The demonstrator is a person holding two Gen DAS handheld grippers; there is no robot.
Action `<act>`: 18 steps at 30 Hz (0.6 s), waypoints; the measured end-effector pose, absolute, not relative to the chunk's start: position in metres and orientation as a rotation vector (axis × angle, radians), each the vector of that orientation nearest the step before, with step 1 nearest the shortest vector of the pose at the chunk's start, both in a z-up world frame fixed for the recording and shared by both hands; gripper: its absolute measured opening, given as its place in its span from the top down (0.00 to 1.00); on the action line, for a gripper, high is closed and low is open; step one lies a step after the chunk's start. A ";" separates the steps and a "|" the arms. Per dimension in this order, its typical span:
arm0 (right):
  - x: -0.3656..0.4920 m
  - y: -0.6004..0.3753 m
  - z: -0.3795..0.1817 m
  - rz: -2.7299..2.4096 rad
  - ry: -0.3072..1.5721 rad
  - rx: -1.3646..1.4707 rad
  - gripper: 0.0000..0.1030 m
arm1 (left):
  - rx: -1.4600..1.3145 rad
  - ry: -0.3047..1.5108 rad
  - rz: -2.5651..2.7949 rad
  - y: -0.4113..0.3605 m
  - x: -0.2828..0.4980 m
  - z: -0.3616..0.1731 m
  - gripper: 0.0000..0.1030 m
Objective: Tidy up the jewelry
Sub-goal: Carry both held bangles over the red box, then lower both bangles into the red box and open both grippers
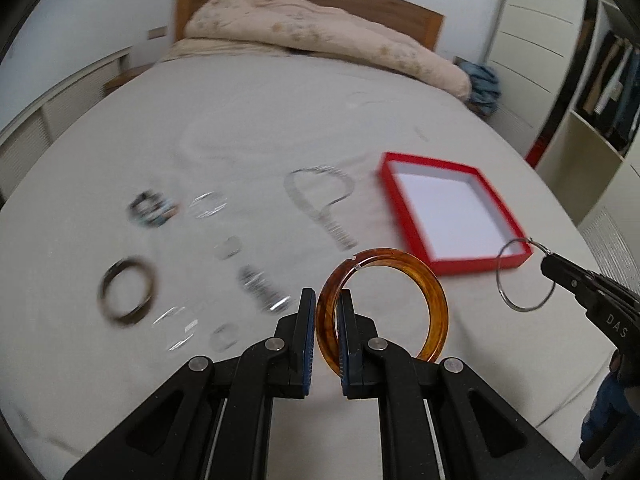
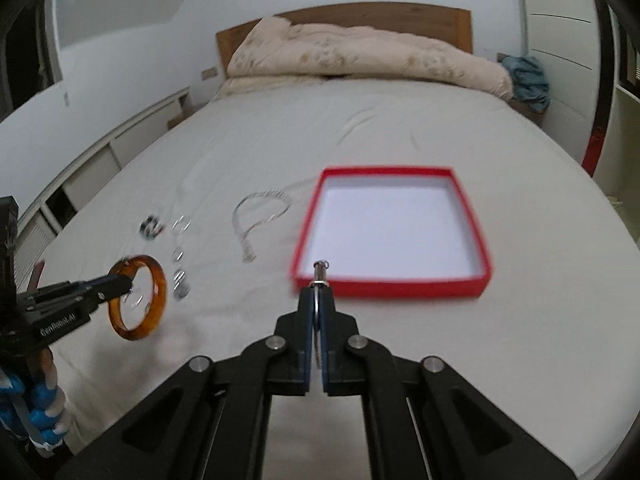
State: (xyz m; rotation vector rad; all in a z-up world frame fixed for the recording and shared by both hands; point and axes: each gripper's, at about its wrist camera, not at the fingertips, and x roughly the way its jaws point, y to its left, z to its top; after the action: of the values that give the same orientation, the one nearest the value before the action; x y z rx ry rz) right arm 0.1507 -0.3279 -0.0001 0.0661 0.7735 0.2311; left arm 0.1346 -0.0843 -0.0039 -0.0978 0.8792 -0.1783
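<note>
**A:** What lies in front of you?

**B:** A wide bed [image 2: 400,120] with a pale grey sheet fills your view. A rumpled cream duvet [image 2: 360,56] is piled against the wooden headboard [image 2: 380,18] at twelve o'clock, and white cupboards run along the wall at nine o'clock. On the sheet, at about one o'clock from your right gripper, sits an open red box [image 2: 390,288] with a bare white floor. Loose jewellery is scattered at ten o'clock, blurred: a beaded necklace [image 2: 260,216], a dark bangle [image 1: 127,296] and several small pieces.

**A:** And your grippers?

**B:** Your left gripper [image 1: 327,304] is clenched on the rim of an amber bangle [image 1: 382,304], holding it upright above the sheet. Your right gripper [image 2: 317,300] is pinched tight on a thin silver hoop [image 1: 525,276], which hangs over the near edge of the red box.
</note>
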 end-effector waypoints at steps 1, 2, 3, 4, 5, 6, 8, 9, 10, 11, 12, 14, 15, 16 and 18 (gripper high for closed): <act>0.158 -0.336 0.002 0.225 0.766 0.069 0.98 | -0.094 0.881 -0.190 -0.097 0.147 -0.004 0.90; 0.167 -0.342 0.004 0.221 0.759 0.075 0.98 | -0.090 0.883 -0.199 -0.109 0.158 -0.004 0.90; 0.176 -0.347 0.005 0.219 0.754 0.082 0.98 | -0.087 0.885 -0.210 -0.120 0.169 -0.004 0.90; 0.186 -0.353 0.005 0.217 0.750 0.089 0.98 | -0.078 0.888 -0.222 -0.134 0.186 -0.006 0.90; 0.196 -0.359 0.004 0.215 0.746 0.101 0.98 | -0.071 0.890 -0.228 -0.143 0.196 -0.008 0.90; 0.206 -0.364 0.002 0.215 0.743 0.116 0.98 | -0.063 0.895 -0.234 -0.155 0.208 -0.010 0.90; 0.227 -0.375 -0.006 0.217 0.747 0.160 0.98 | -0.056 0.910 -0.246 -0.176 0.231 -0.016 0.90; 0.236 -0.381 -0.012 0.217 0.753 0.186 0.98 | -0.052 0.918 -0.252 -0.185 0.243 -0.020 0.90; 0.247 -0.386 -0.021 0.212 0.765 0.207 0.98 | -0.038 0.923 -0.253 -0.195 0.255 -0.025 0.90; 0.255 -0.392 -0.030 0.202 0.778 0.218 0.98 | -0.024 0.930 -0.253 -0.203 0.264 -0.030 0.90; 0.263 -0.397 -0.040 0.192 0.793 0.225 0.98 | -0.014 0.942 -0.253 -0.210 0.273 -0.036 0.90; 0.280 -0.407 -0.060 0.172 0.835 0.246 0.98 | 0.001 0.973 -0.247 -0.222 0.289 -0.051 0.90; 0.284 -0.411 -0.067 0.160 0.854 0.248 0.98 | 0.013 0.987 -0.240 -0.226 0.296 -0.060 0.90; 0.289 -0.415 -0.074 0.149 0.867 0.249 0.98 | 0.022 0.996 -0.237 -0.228 0.299 -0.066 0.90; 0.292 -0.420 -0.079 0.136 0.877 0.249 0.97 | 0.048 0.995 -0.235 -0.234 0.300 -0.073 0.90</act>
State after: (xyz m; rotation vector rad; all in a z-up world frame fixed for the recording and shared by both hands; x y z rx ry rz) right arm 0.2921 -0.4199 -0.0794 0.2485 0.8769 0.1357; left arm 0.3003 -0.2343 -0.0727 0.0478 0.9945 -0.2351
